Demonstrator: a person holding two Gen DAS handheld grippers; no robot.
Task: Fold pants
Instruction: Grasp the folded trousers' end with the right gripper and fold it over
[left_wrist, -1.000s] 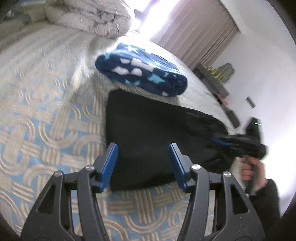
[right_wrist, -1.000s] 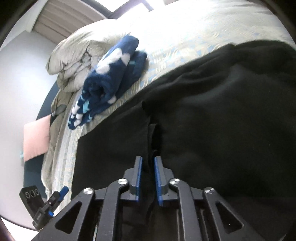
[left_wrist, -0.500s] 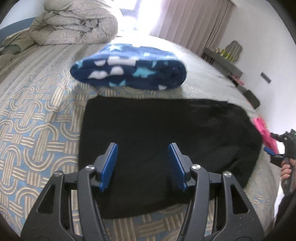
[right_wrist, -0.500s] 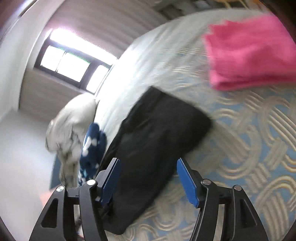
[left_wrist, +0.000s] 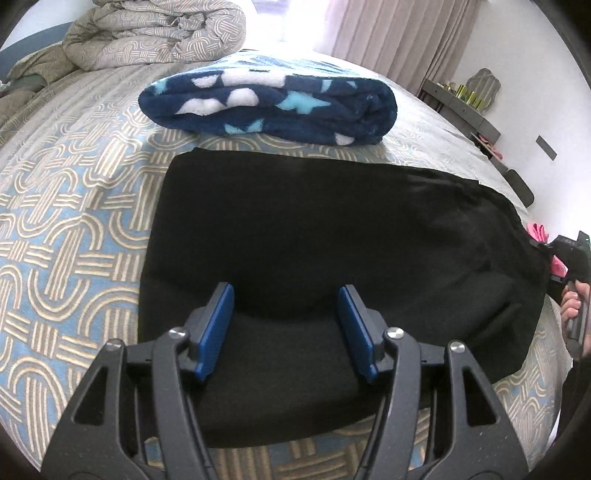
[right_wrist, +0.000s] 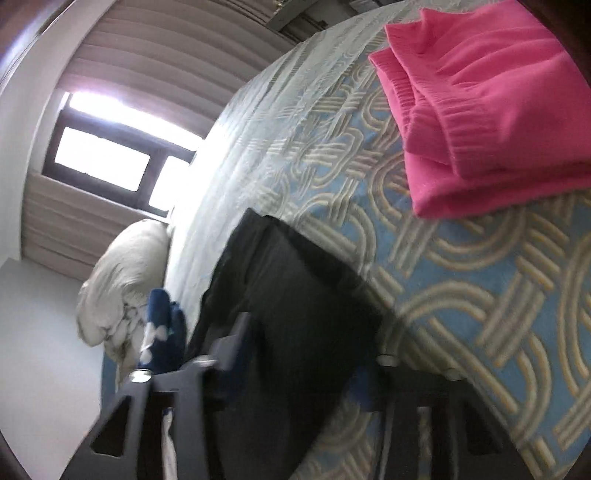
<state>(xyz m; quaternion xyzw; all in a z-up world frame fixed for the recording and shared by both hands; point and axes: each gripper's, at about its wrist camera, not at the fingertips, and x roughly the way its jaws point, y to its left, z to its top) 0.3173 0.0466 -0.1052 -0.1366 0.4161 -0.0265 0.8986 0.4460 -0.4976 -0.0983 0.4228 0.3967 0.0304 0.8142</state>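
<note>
Patterned bedspread (left_wrist: 66, 236) under folded black pants (left_wrist: 332, 236), closer than before; both grippers' jaws wide apart, empty.

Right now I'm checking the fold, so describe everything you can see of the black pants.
The black pants lie flat on the patterned bedspread, folded into a long rectangle of matte, soft-looking fabric. Their far edge lies just short of the star-print blanket. The left hand-held gripper hovers open over the near edge, gripping nothing.

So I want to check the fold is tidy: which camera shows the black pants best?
The left wrist view: the black pants lie sharp and nearly whole, folded flat on the bedspread. The right wrist view shows only a blurred part.
</note>
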